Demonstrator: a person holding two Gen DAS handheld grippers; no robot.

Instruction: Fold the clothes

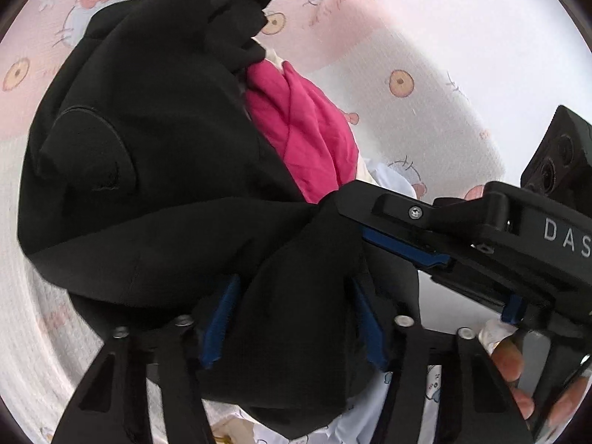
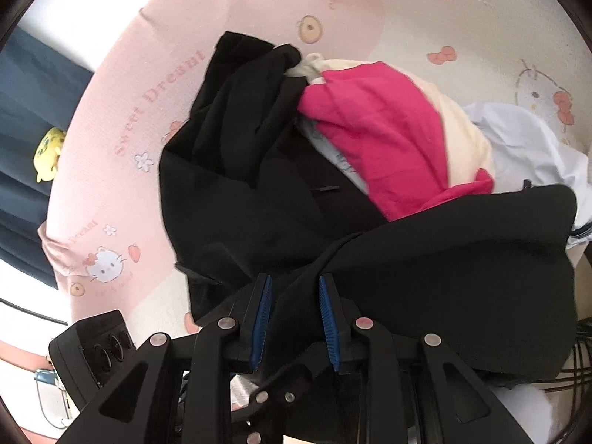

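While both tools grip it, the black woven garment [image 2: 425, 259] hangs as a bunched mass across the centre and lower part of each view, above a pink-and-cream bedsheet printed with cartoon cats [image 2: 122, 137]. In the left wrist view, the left tool [image 1: 292, 318] at lower centre is clenched on a thick fold of the black cloth, which fills the gap between its blue-padded fingers [image 1: 218, 325]. The right tool [image 1: 333, 203] enters that view from the right edge and pinches a gathered point of the same garment at mid-frame; in its own view cloth likewise sits between its blue pads. Holding two nearby points probably serves to lift the garment clear of the pile so it can be spread or a fold line set; no flat, folded shape shows. Behind it, at upper centre and right, lie a crumpled magenta knit garment [image 2: 381, 155], a cream cloth [image 2: 466, 137] and a pale white shirt [image 2: 525, 137], all heaped loosely. A person's fingers [image 1: 510, 362] show at lower right of the left wrist view.
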